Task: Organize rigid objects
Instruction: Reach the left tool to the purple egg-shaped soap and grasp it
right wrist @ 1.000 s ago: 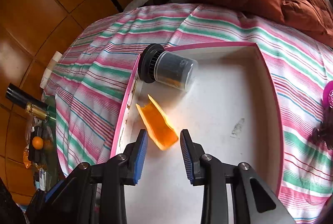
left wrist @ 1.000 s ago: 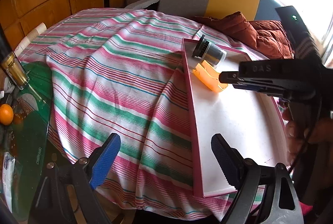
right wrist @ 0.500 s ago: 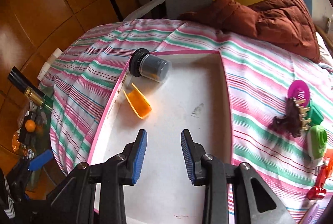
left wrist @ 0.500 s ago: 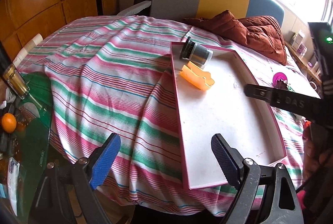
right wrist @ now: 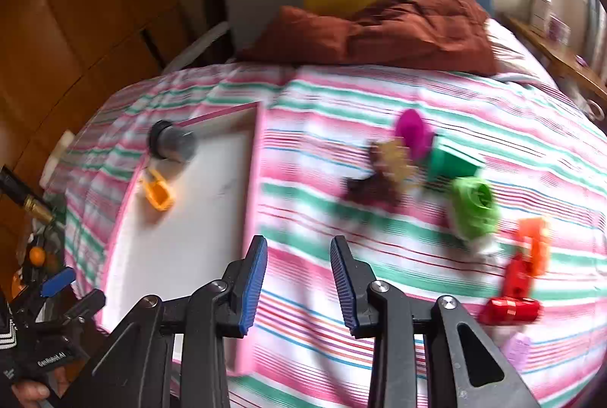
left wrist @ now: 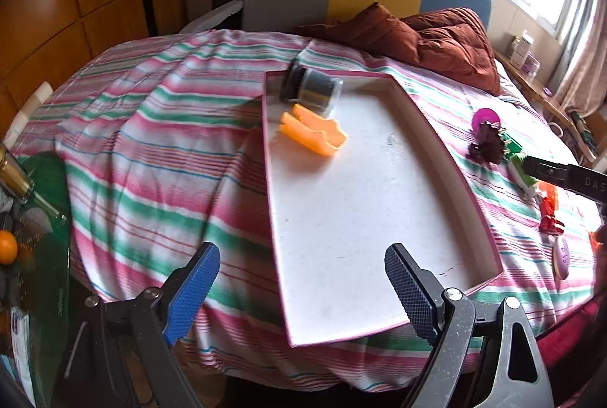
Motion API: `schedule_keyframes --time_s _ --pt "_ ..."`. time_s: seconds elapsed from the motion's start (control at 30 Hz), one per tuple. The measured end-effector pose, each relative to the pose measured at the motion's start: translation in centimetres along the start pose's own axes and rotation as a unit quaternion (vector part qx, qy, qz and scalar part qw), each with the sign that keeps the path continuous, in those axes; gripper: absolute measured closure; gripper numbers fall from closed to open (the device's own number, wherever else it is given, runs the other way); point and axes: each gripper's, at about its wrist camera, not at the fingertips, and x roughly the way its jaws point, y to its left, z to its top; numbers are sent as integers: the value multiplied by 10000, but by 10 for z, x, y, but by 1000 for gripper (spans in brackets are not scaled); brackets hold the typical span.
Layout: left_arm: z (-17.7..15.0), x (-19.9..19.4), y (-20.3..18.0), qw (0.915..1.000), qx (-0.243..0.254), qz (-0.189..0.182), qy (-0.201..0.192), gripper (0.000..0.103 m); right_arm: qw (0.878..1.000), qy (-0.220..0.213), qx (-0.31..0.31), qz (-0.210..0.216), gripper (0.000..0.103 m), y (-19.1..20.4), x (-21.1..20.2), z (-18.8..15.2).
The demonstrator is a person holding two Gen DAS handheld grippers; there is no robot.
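The left gripper (left wrist: 301, 288) hangs spread wide at the tray's (left wrist: 436, 142) near edge. The right gripper (right wrist: 297, 284), parted and empty, hovers over striped cloth (right wrist: 341, 218) beside the tray's right rim. The jar (left wrist: 315, 91) and orange piece (left wrist: 313, 134) lie in its far corner, loose toys (right wrist: 470, 207) clustered well right.

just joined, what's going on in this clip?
A person with two handheld grippers is sorting small objects into a pink-rimmed tray on a striped bed. An orange piece and a dark jar on its side lie in the tray. The right gripper is open and empty over the bedspread, facing the loose toys: a green piece, a magenta one, red clips. The left gripper is open, idle by the tray's near end.
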Motion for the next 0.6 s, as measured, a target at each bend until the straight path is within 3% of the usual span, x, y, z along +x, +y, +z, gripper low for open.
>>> schedule_keyframes --time_s 0.17,0.33,0.5,0.6 --pt "11 2 -30 9987 347 -366 -70 14 9958 -176 664 -601 67 -74 -40 -6" --pt "21 8 -79 9919 894 -905 25 15 9808 -394 1498 -1189 64 -147 -83 -25" --pt "24 16 -145 9744 1498 -1650 286 16 9652 -506 2108 -1461 64 -195 -112 -49" --pt "19 18 -192 9578 1847 -2149 489 18 9605 -500 2282 -1515 64 -209 -116 -61"
